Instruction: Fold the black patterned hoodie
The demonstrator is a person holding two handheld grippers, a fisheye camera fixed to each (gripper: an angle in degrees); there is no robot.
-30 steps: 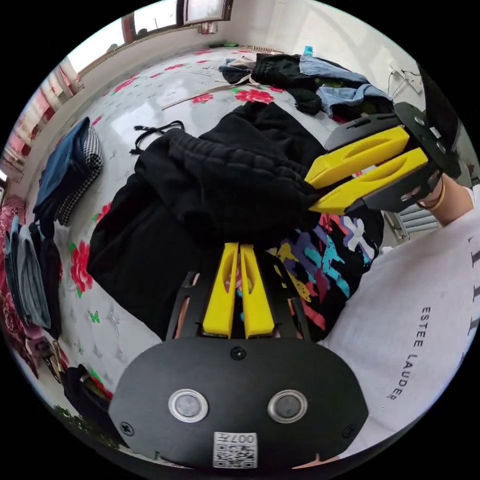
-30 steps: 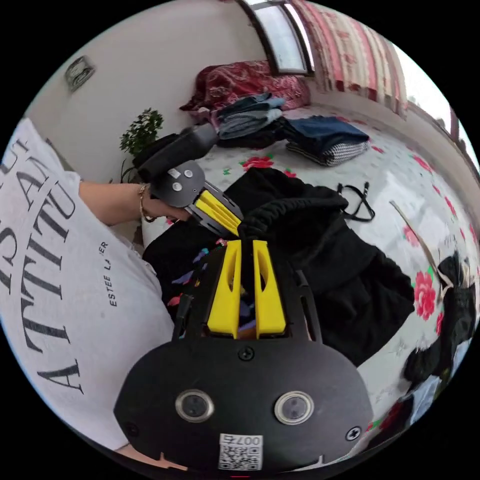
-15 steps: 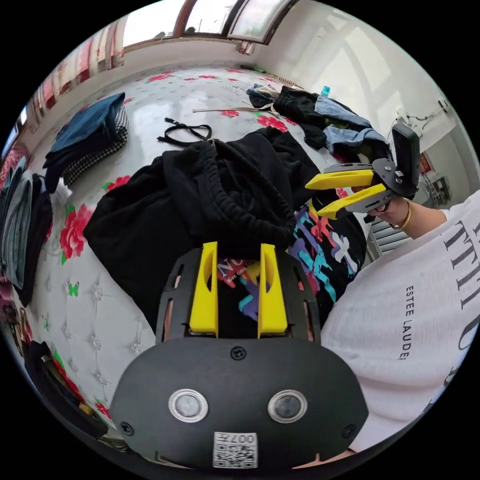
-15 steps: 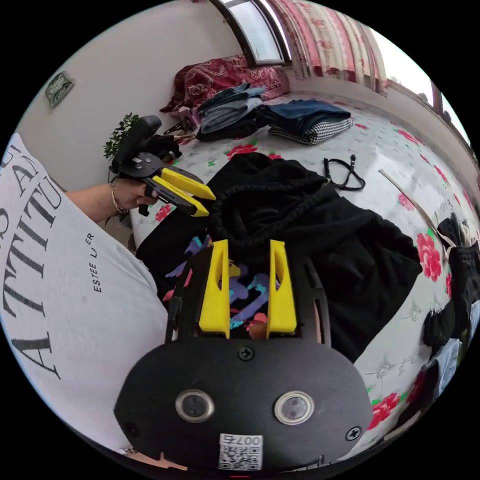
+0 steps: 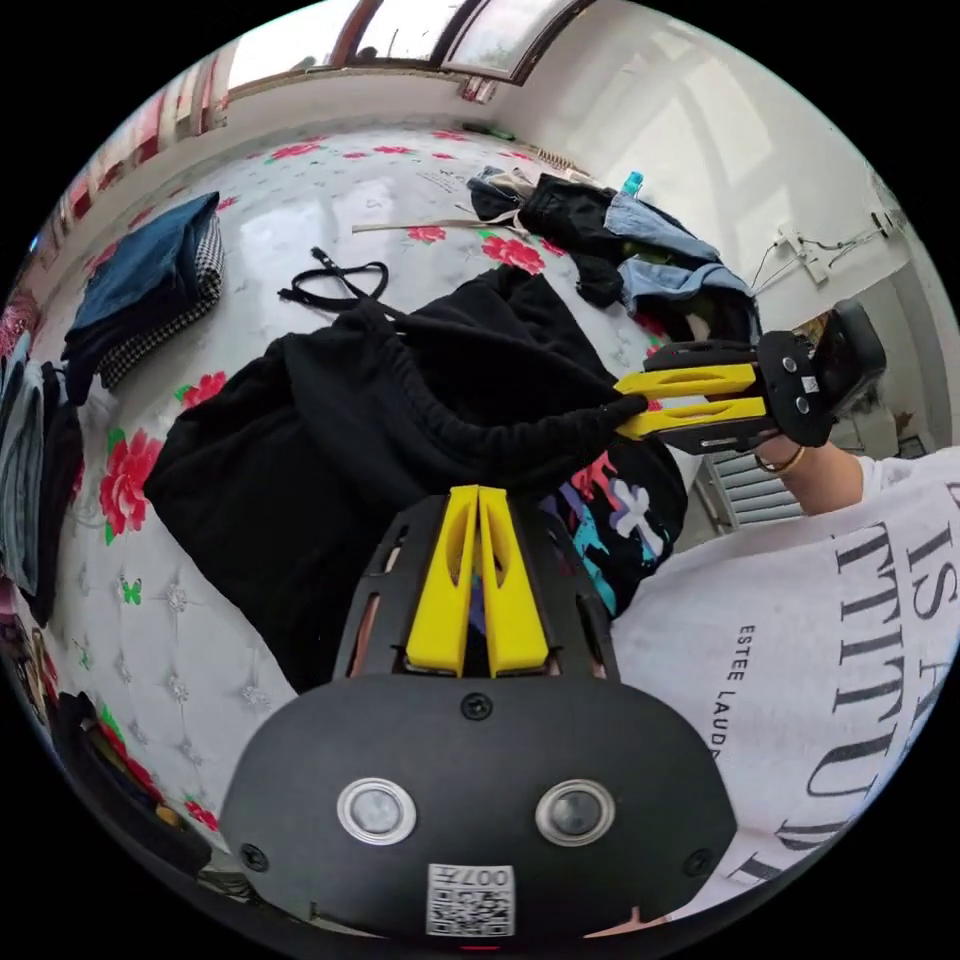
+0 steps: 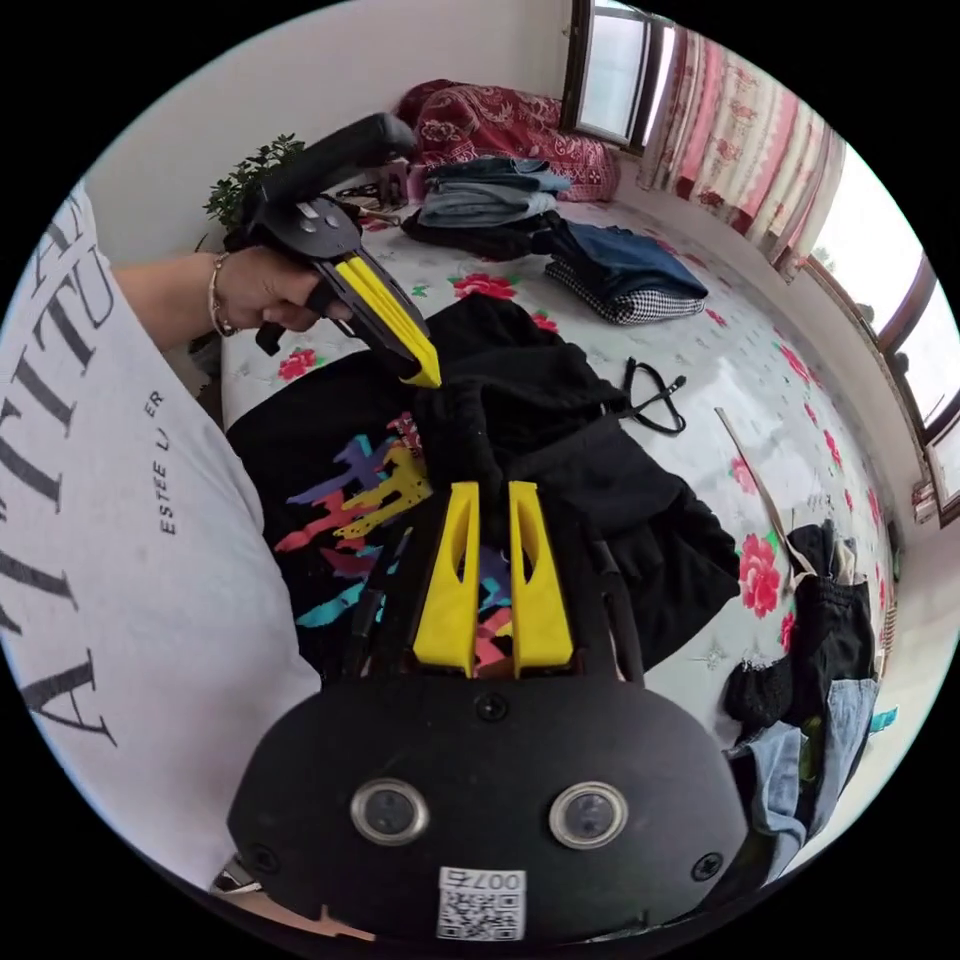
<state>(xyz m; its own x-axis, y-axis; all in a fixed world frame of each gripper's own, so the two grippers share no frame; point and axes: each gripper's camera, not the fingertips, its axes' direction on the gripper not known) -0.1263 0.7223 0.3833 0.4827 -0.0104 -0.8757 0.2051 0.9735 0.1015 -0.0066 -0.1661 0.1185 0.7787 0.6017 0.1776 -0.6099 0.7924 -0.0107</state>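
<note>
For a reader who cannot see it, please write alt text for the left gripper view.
Two pairs of yellow tongs, the left tongs near the camera and the right tongs held by a hand at the side, pinch the ribbed hem of a black hoodie with a colourful print, lifted over a flowered bed.

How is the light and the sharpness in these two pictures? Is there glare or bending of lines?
Left gripper view: daylight from the window makes a pale glare on the flowered bedspread; the hoodie is so dark that its folds hardly show. Right gripper view: the windows are washed out white, the curtain bends with the fisheye, and the image stays sharp.
</note>
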